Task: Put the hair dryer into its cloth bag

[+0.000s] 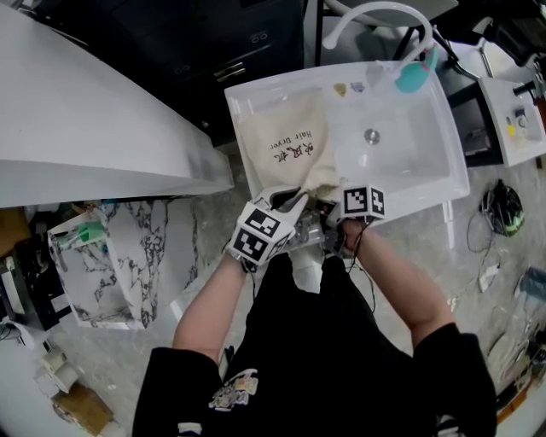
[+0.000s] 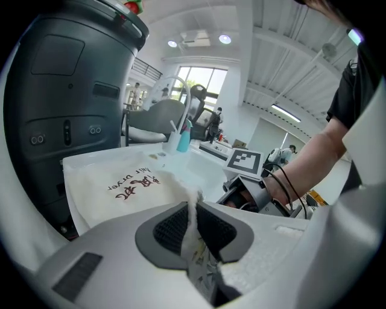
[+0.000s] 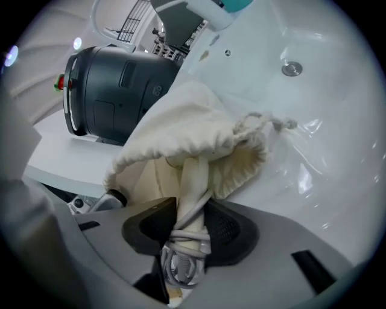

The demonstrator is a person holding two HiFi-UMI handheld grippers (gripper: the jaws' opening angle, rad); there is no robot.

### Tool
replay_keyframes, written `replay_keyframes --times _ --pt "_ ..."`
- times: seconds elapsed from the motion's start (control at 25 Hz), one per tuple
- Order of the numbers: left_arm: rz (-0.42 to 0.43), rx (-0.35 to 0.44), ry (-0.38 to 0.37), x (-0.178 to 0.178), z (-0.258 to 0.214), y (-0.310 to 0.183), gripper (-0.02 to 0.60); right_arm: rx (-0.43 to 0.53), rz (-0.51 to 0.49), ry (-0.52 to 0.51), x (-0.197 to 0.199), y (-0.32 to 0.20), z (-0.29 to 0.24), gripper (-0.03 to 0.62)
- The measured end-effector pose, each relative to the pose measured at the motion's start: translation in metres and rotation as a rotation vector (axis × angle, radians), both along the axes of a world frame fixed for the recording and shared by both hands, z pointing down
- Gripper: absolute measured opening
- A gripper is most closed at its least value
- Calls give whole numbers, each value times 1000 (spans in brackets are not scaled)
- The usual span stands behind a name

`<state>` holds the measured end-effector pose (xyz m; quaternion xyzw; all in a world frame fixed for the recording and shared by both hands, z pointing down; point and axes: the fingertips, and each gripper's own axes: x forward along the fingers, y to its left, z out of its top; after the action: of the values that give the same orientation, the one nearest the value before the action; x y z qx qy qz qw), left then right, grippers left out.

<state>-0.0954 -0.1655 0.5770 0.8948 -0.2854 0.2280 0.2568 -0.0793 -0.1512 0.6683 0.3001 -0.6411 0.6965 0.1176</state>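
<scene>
**Bag.** The cloth bag lies flat in the left half of a white sink. Its printed face is up and its open mouth is at the near edge. A drawstring trails from the gathered mouth onto the sink floor to the right.

**Left tool.** The left tool is almost closed, with a thin fold of the bag's rim nipped between its pads. It holds the left side of the mouth up.

**Right tool.** The right tool sits just beside the left one, at the right of the bag's mouth. Its jaws stand partly apart and are closed on the pale handle of the hair dryer. The pads bear on the cord wound around that handle.

**Hair dryer.** The handle rises from between the right tool's pads and passes under the raised rim into the mouth. The dryer's body is covered by cloth, so how deep it sits cannot be judged. It appears to be partly in, with the handle and cord outside at the near edge.

**Surroundings.** The drain is in the right half of the sink, well apart from the bag. A white tap arches over the far rim. A dark rounded machine stands beyond the sink's left side.
</scene>
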Motion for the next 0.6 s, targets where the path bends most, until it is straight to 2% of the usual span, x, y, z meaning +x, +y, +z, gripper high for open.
replay_keyframes --times 0.08,0.28,0.4,0.6 --pt "14 1 -7 0 1 1 44 50 21 -24 2 -6 -4 138" --pt "38 -4 3 0 0 3 44 166 28 -73 -2 -16 -15 137" --pt "80 -2 3 3 -3 7 44 193 72 -91 1 -31 -23 137" --pt "128 16 -19 4 -7 9 44 233 124 -58 9 -54 -26 137"
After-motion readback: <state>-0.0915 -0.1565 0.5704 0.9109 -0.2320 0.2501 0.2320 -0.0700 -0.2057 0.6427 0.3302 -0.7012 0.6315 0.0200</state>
